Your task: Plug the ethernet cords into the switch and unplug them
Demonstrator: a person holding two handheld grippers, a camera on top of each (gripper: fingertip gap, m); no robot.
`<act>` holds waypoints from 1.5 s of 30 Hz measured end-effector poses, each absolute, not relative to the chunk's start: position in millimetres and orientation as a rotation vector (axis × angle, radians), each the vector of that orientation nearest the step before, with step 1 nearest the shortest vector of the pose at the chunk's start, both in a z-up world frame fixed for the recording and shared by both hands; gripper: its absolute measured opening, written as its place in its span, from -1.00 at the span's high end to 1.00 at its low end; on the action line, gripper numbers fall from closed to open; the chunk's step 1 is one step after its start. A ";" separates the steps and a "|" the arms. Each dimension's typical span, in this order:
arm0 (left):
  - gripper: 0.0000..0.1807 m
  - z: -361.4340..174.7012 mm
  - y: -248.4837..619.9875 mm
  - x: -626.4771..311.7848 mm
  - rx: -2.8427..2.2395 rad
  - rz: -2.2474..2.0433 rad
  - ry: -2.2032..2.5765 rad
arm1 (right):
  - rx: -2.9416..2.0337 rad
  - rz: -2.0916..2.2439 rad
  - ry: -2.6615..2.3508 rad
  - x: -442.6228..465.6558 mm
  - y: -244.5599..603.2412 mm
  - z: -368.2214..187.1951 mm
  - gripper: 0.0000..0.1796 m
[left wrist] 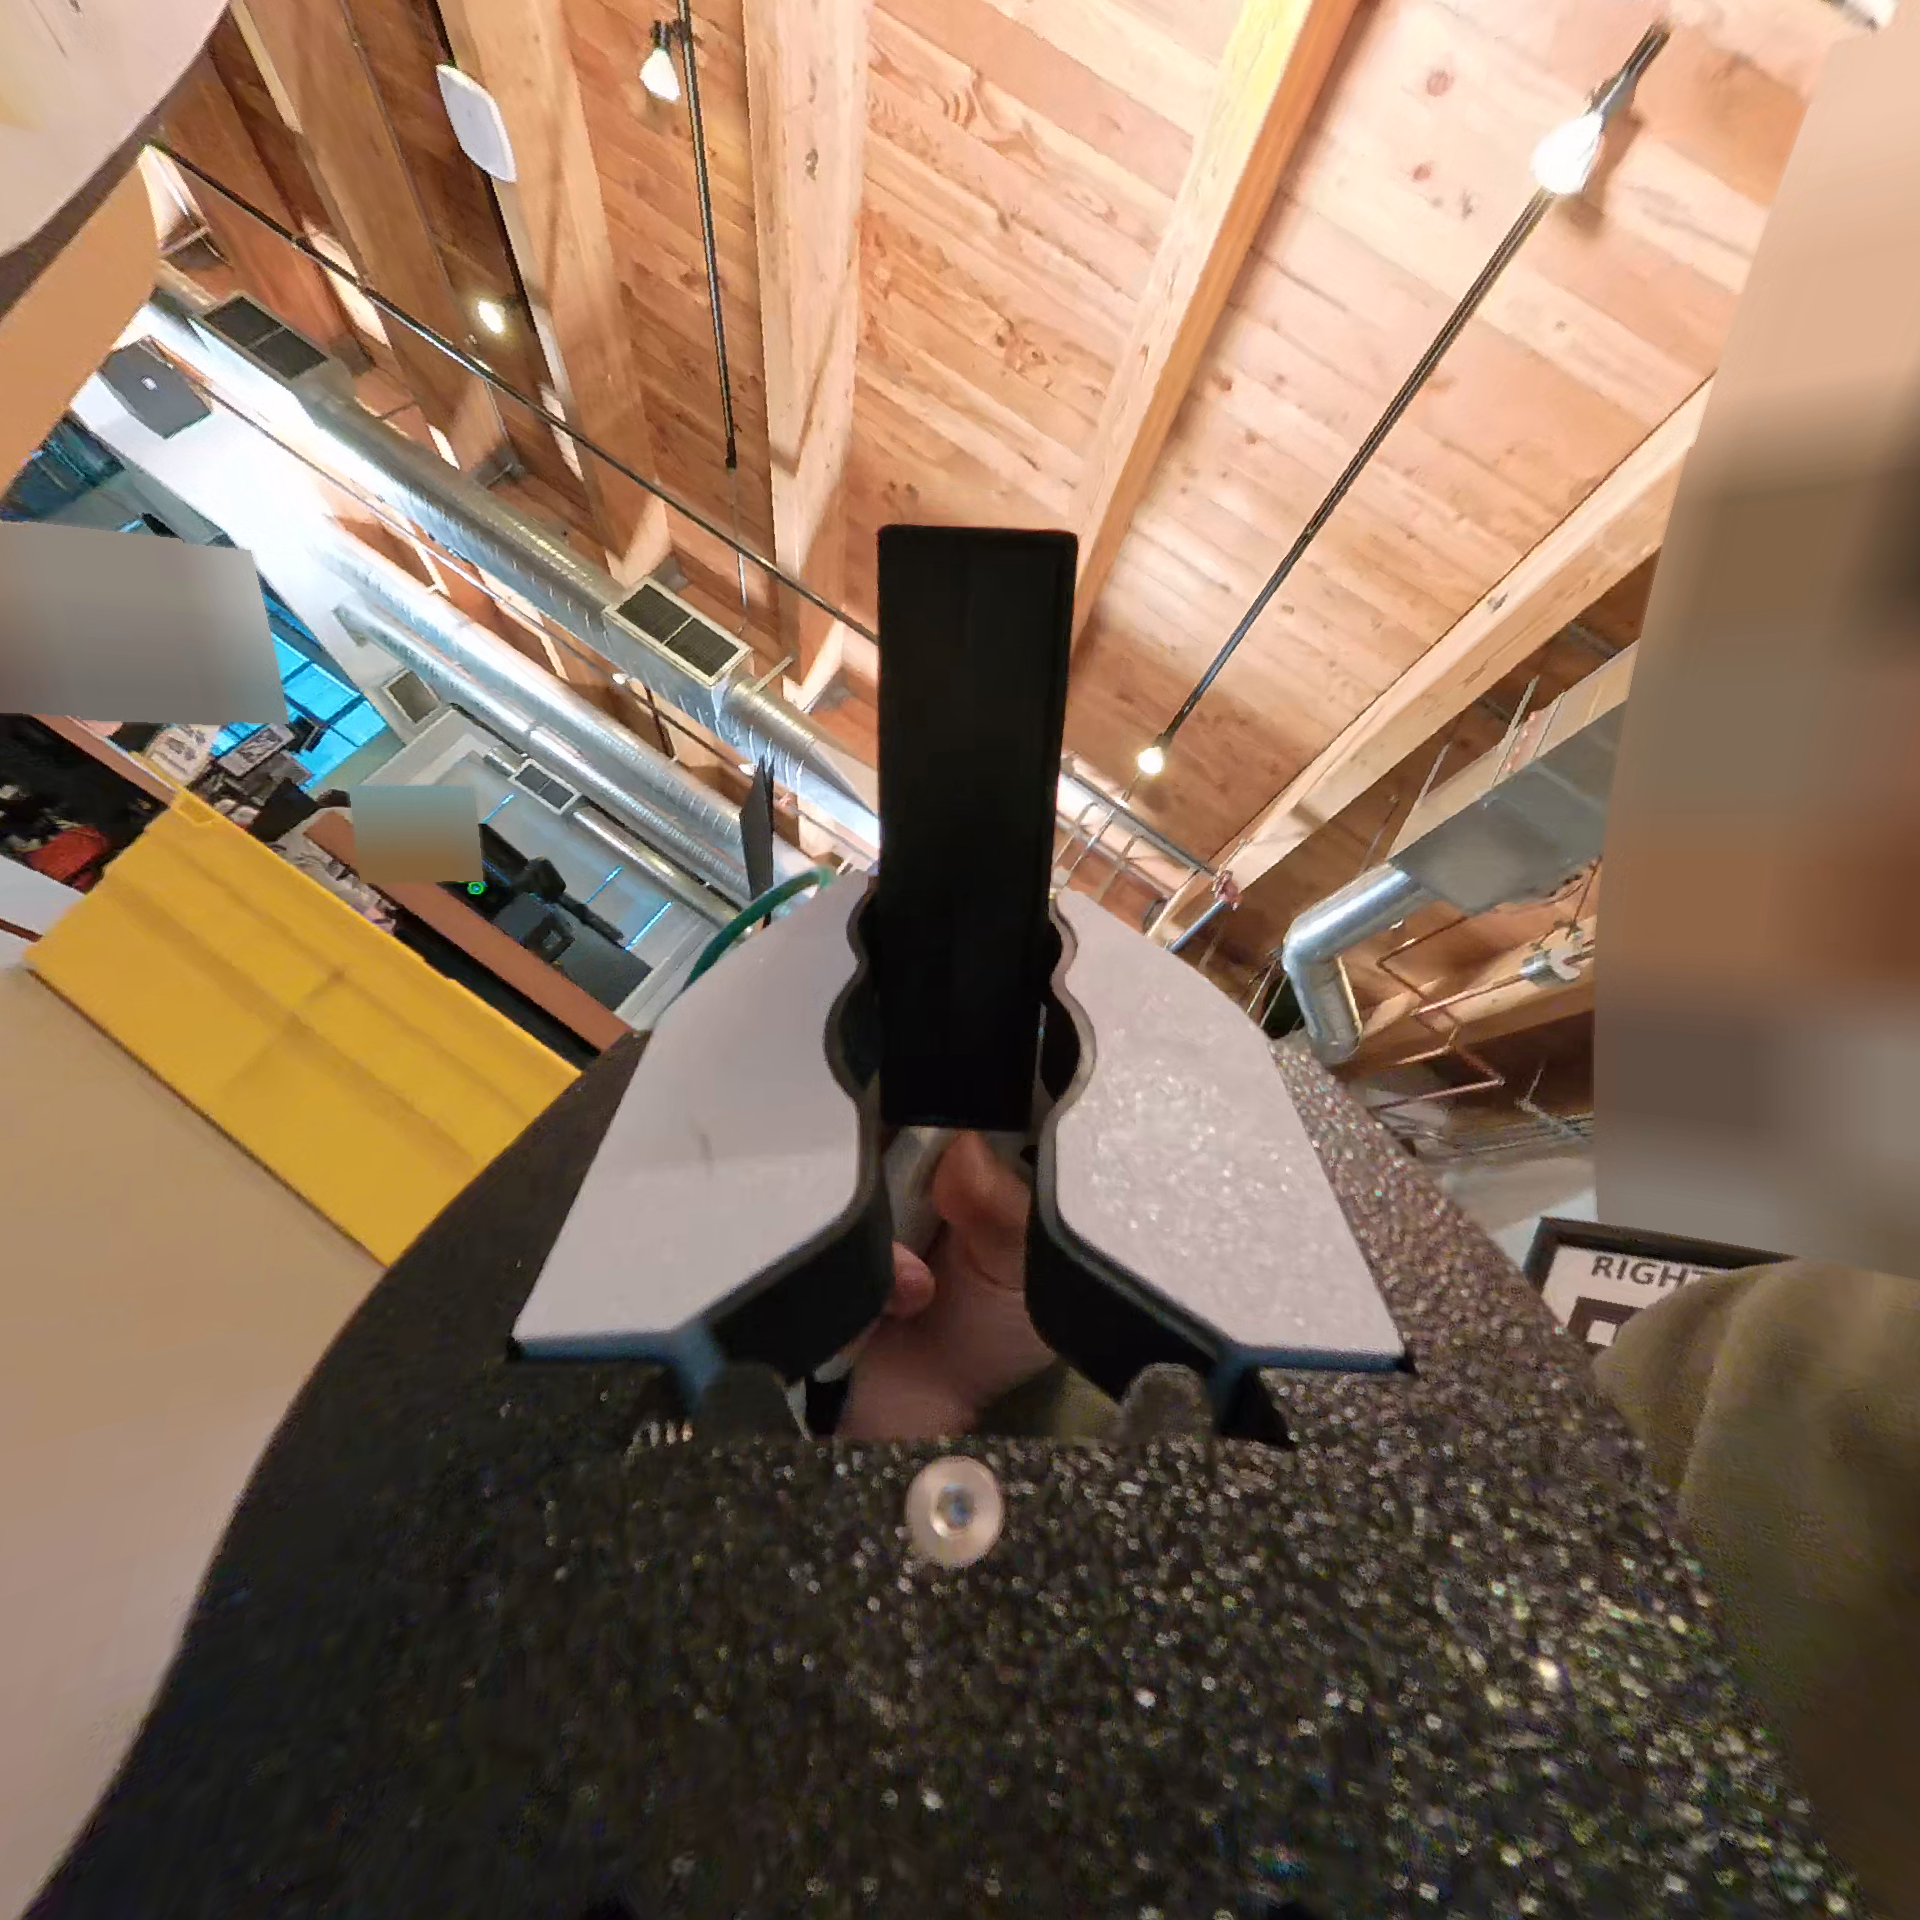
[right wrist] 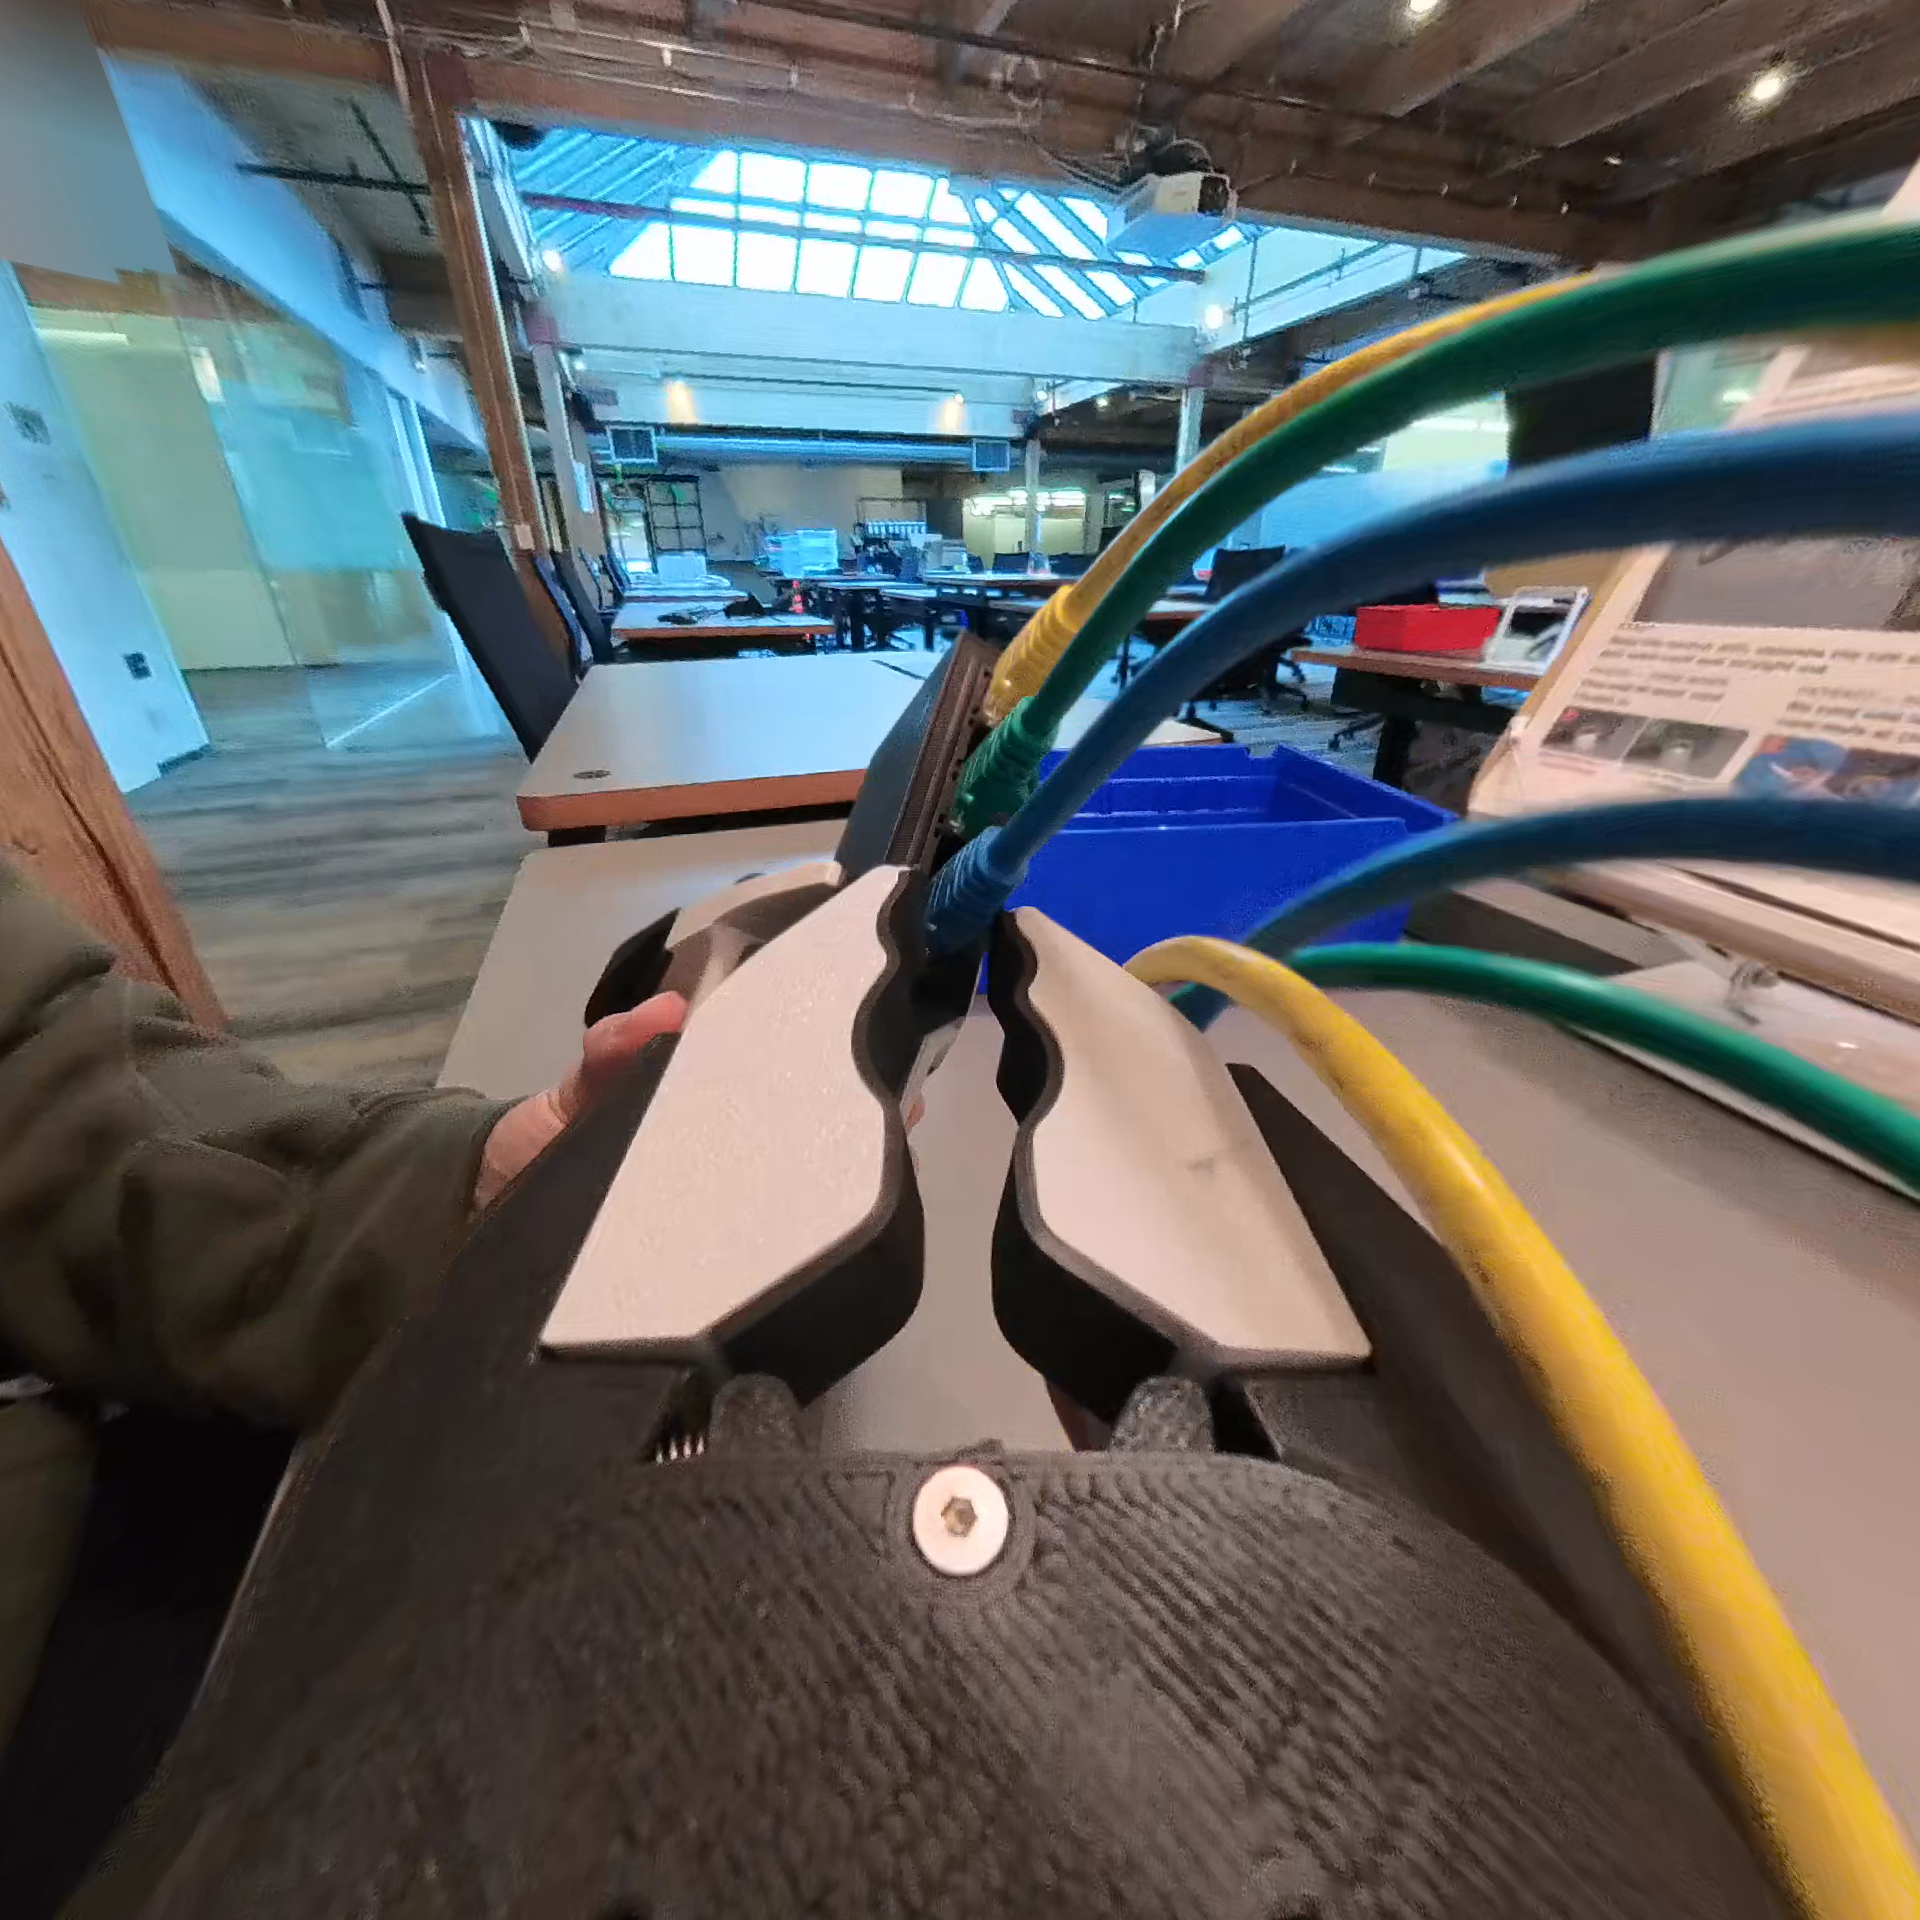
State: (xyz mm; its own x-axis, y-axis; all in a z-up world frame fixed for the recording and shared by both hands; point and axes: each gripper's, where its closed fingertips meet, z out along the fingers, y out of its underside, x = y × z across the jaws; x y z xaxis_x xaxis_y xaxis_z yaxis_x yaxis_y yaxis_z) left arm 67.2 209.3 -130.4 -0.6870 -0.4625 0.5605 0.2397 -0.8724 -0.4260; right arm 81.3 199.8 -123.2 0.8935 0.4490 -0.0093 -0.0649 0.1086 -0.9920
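My left gripper (left wrist: 966, 935) points up at the ceiling and is shut on the black switch (left wrist: 971, 810), holding it on edge. In the right wrist view the switch (right wrist: 914, 748) stands tilted above the grey table (right wrist: 1662, 1195), with the left gripper (right wrist: 748, 914) clamped on its lower end. A yellow cord (right wrist: 1049, 634), a green cord (right wrist: 997, 769) and a blue cord (right wrist: 961, 888) are plugged into its port row. My right gripper (right wrist: 954, 906) is closed around the blue cord's plug, its jaws a narrow gap apart.
More loops of yellow cord (right wrist: 1507, 1247), green cord (right wrist: 1621, 1029) and blue cord (right wrist: 1558, 842) cross the table on the right. A blue bin (right wrist: 1226, 842) sits behind the switch. A yellow bin (left wrist: 270, 1029) lies at the left. A printed sheet (right wrist: 1745, 686) stands at the right.
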 end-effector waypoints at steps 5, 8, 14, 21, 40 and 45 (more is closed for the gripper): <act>0.70 -135.3 212.5 70.3 -1.025 -2.611 0.372 | -1.474 0.367 -0.356 84.9 203.8 -127.9 0.84; 0.70 -133.3 212.0 70.7 -1.007 -2.521 0.439 | -1.436 0.459 -0.284 85.7 203.2 -125.9 0.84; 0.71 -141.5 221.1 73.4 -1.098 -2.520 0.398 | -1.406 0.515 -0.186 88.8 210.4 -136.6 0.85; 0.70 -137.8 215.0 74.3 -1.047 -2.479 0.466 | -1.414 0.548 -0.211 89.0 206.3 -131.3 0.84; -0.16 -137.0 226.6 75.8 -0.720 -0.888 1.295 | -1.450 0.607 0.047 90.2 190.7 -124.9 0.84; -0.23 -151.3 224.4 87.9 -0.777 -0.661 1.412 | -1.533 0.517 0.009 80.8 190.7 -134.9 0.85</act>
State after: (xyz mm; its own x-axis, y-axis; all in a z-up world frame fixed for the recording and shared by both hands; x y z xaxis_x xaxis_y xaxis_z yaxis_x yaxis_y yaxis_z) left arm 87.9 224.4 -151.3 0.0624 -0.7971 -0.6006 -0.0487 0.5986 -0.7996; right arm 80.8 190.7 -134.9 0.8932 0.3135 -0.3224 -0.3247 -0.0465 -0.9447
